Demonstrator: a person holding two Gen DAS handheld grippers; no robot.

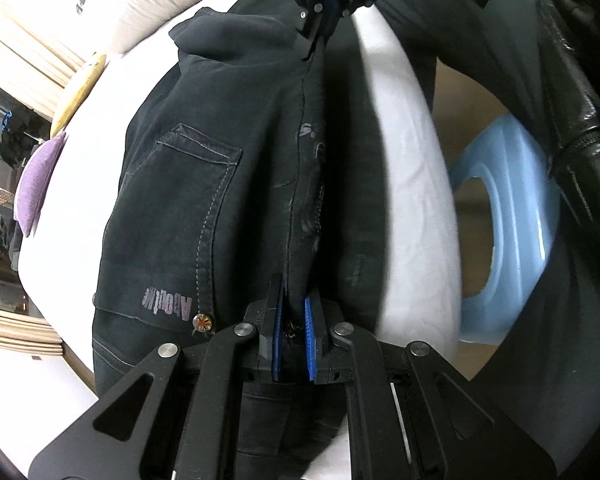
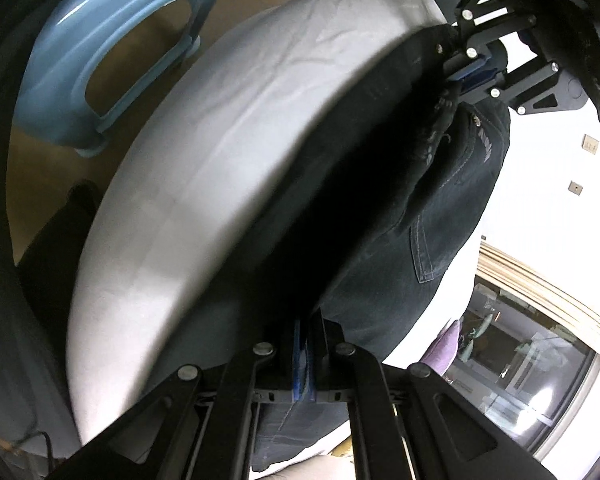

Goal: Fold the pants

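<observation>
Dark navy jeans (image 1: 204, 200) with a back pocket and "AboutMe" print hang stretched between my two grippers over the white bed (image 1: 412, 184). My left gripper (image 1: 295, 320) is shut on the waistband edge near a rivet button. My right gripper (image 1: 324, 20) is shut on the far end of the same fold. In the right wrist view my right gripper (image 2: 305, 354) pinches the jeans (image 2: 432, 216), and the left gripper (image 2: 466, 74) grips them at the far end. The cloth is held up on edge along the mattress (image 2: 204, 184).
A light blue plastic stool (image 1: 504, 224) stands on the floor beside the bed, and it also shows in the right wrist view (image 2: 100, 52). Pillows (image 1: 40, 180) in purple and yellow lie on the bed's far side. A window (image 2: 540, 360) is beyond.
</observation>
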